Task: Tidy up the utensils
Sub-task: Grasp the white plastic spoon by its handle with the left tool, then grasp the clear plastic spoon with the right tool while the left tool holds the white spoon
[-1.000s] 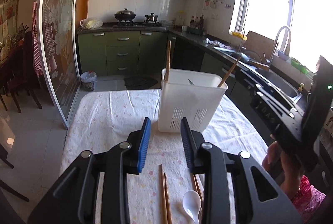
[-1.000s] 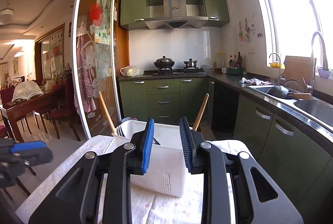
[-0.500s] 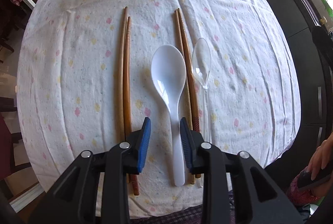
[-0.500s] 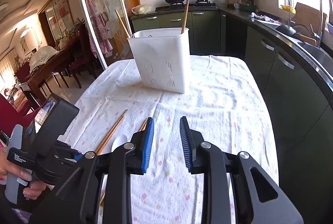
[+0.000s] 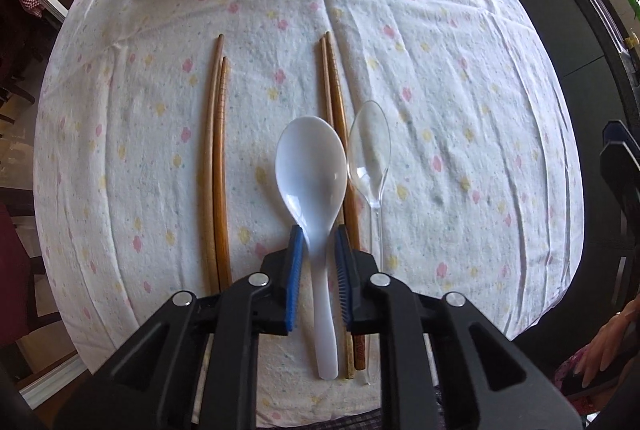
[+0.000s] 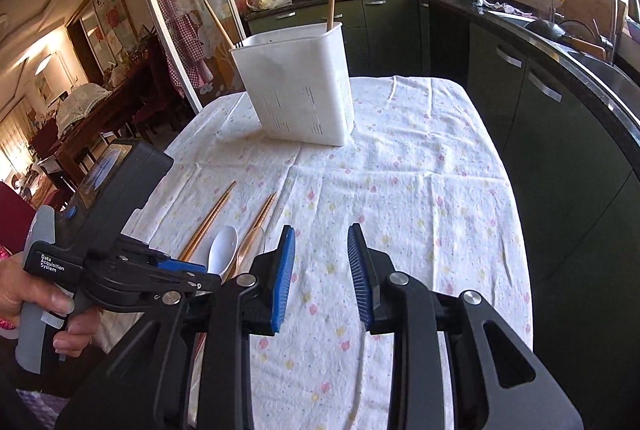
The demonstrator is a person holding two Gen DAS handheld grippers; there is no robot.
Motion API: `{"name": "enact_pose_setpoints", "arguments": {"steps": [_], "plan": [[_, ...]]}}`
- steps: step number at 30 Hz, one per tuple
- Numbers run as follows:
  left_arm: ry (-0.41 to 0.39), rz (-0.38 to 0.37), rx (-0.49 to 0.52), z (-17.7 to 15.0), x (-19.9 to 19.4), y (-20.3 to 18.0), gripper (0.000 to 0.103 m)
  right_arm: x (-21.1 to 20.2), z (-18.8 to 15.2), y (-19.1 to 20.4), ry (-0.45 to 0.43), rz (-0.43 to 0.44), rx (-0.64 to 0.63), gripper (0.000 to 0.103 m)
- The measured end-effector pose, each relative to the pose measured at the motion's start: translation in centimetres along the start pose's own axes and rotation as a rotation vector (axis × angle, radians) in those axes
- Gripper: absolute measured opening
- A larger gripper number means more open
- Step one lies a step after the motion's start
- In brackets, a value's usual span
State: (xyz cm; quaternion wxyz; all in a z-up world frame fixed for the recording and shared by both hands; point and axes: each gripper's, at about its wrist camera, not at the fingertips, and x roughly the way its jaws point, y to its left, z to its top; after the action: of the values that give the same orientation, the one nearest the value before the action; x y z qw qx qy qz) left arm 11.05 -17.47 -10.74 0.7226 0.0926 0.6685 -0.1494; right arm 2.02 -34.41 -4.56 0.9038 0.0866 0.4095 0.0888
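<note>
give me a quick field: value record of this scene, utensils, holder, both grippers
surface: table under a flowered cloth
holder: white slotted utensil holder at the far end, chopsticks standing in it
loose utensils: white spoon, clear spoon, left chopstick pair, right chopstick pair partly under the white spoon
left gripper: pointing down, jaws closing around the white spoon's handle, pads not clearly pressing yet
right gripper: jaws opening, nothing between them, over bare cloth
</note>
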Motion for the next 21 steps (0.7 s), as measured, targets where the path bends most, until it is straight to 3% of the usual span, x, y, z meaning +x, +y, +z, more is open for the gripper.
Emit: {"name": "enact_pose_setpoints", "arguments": {"steps": [2, 7, 11, 16, 21], "plan": [[0.013, 0.003, -0.014, 1.0, 0.2, 0.1, 0.013, 0.8, 0.2, 0.3, 0.056, 0.026, 0.003, 0.048], [0.021, -0.016, -0.043, 1.2, 0.2, 2.0, 0.013, 3.1, 0.7, 1.1, 0.201, 0.085, 0.029, 0.048], [0.019, -0.018, -0.061, 1.5, 0.4, 3.2, 0.012, 5.1, 1.1, 1.8, 0.311, 0.085, 0.030, 0.048], [0.016, -0.031, -0.077, 1.7, 0.3, 4.8, 0.012, 8.8, 1.6, 2.0, 0.501, 0.111, 0.100, 0.048], [-0.012, -0.082, -0.089, 1.2, -1.1, 7.3, 0.011, 11.9, 2.1, 2.8, 0.606, 0.078, 0.140, 0.033]]}}
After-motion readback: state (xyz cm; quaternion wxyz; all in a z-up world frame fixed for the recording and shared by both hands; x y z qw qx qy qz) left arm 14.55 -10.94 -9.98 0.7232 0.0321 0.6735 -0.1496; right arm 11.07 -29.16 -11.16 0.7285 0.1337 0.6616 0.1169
